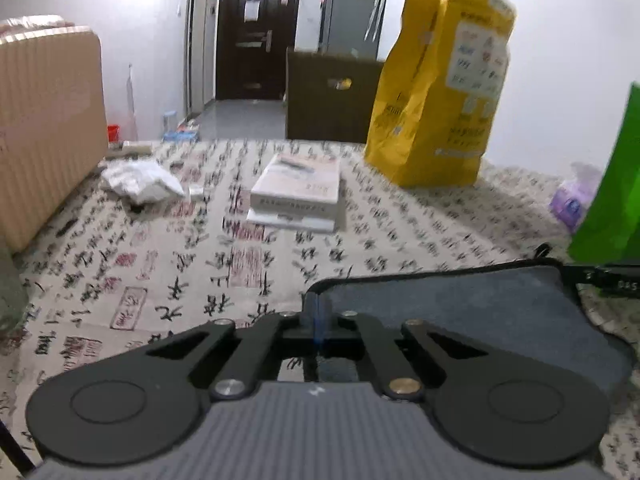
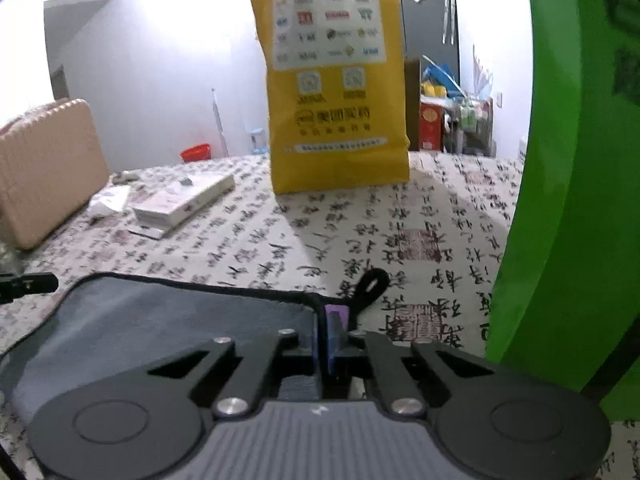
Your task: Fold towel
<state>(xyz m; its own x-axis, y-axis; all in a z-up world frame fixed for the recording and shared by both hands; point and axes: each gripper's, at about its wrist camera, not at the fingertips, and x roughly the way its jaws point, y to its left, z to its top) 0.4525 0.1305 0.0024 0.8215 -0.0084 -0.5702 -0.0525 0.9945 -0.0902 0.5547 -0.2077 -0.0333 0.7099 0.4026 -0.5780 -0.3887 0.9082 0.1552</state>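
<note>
A dark grey towel (image 1: 480, 312) with black trim lies on the calligraphy-print cloth. My left gripper (image 1: 318, 320) is shut on the towel's near left corner. In the right wrist view the same towel (image 2: 160, 320) spreads to the left, and my right gripper (image 2: 332, 332) is shut on its right corner, beside the black hanging loop (image 2: 370, 284). Both corners are pinched between the closed fingers, held at or just above the table. The other gripper's black tip shows at the view edges (image 1: 612, 280) (image 2: 24, 284).
A yellow paper bag (image 1: 440, 92) (image 2: 336, 80) stands at the back. A green bag (image 1: 612, 184) (image 2: 568, 200) stands close on the right. White boxes (image 1: 296, 192) (image 2: 184, 200), crumpled white paper (image 1: 140, 184), a beige suitcase (image 1: 44, 128) and a tissue pack (image 1: 572, 200) are on the table.
</note>
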